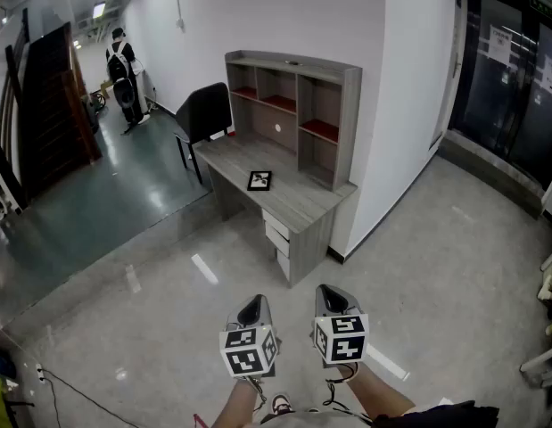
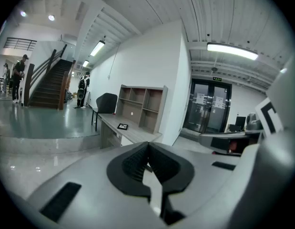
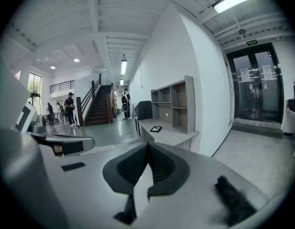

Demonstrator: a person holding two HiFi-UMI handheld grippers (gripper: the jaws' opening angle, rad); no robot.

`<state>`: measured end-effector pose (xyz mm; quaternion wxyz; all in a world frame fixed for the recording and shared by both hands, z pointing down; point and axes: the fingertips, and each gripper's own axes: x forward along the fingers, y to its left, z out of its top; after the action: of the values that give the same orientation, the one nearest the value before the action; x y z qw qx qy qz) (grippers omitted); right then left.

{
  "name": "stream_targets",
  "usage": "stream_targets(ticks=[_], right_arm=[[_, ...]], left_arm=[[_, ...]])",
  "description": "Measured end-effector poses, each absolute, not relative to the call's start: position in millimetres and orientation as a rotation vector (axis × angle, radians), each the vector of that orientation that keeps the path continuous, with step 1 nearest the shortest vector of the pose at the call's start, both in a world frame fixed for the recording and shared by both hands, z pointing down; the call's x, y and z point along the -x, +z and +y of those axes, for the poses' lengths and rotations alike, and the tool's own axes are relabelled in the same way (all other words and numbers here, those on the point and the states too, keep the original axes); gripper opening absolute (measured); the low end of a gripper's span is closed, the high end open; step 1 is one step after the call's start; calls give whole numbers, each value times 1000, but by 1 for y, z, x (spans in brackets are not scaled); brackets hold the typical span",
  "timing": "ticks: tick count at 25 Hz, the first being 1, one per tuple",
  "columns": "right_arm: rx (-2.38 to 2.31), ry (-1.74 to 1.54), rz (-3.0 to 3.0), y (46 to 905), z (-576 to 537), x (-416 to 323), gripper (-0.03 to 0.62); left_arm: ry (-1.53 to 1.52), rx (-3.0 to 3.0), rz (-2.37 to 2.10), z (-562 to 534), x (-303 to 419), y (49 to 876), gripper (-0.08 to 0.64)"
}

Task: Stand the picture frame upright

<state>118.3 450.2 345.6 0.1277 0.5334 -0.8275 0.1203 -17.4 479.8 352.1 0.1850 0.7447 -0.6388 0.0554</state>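
Picture frame lies flat near the middle of the grey worktop, in front of its shelf unit, with a black chair at the worktop's 10 o'clock end. Left gripper and right gripper sit side by side at 6 o'clock in the head view, well apart from the worktop, frame at their 12 o'clock. Both have jaws together, nothing between them.

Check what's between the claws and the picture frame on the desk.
Head view: only bare floor, then the desk edge. The picture frame lies flat on top; left claw and right claw are far short, both shut.
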Motion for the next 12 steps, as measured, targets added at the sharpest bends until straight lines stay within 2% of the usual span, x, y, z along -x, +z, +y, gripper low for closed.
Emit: stream_targets(ticks=[12], right_arm=[[-1576,369,-2421,337,442,-90,31]], left_arm=[[166,-2116,-1776,465,46,350,12]])
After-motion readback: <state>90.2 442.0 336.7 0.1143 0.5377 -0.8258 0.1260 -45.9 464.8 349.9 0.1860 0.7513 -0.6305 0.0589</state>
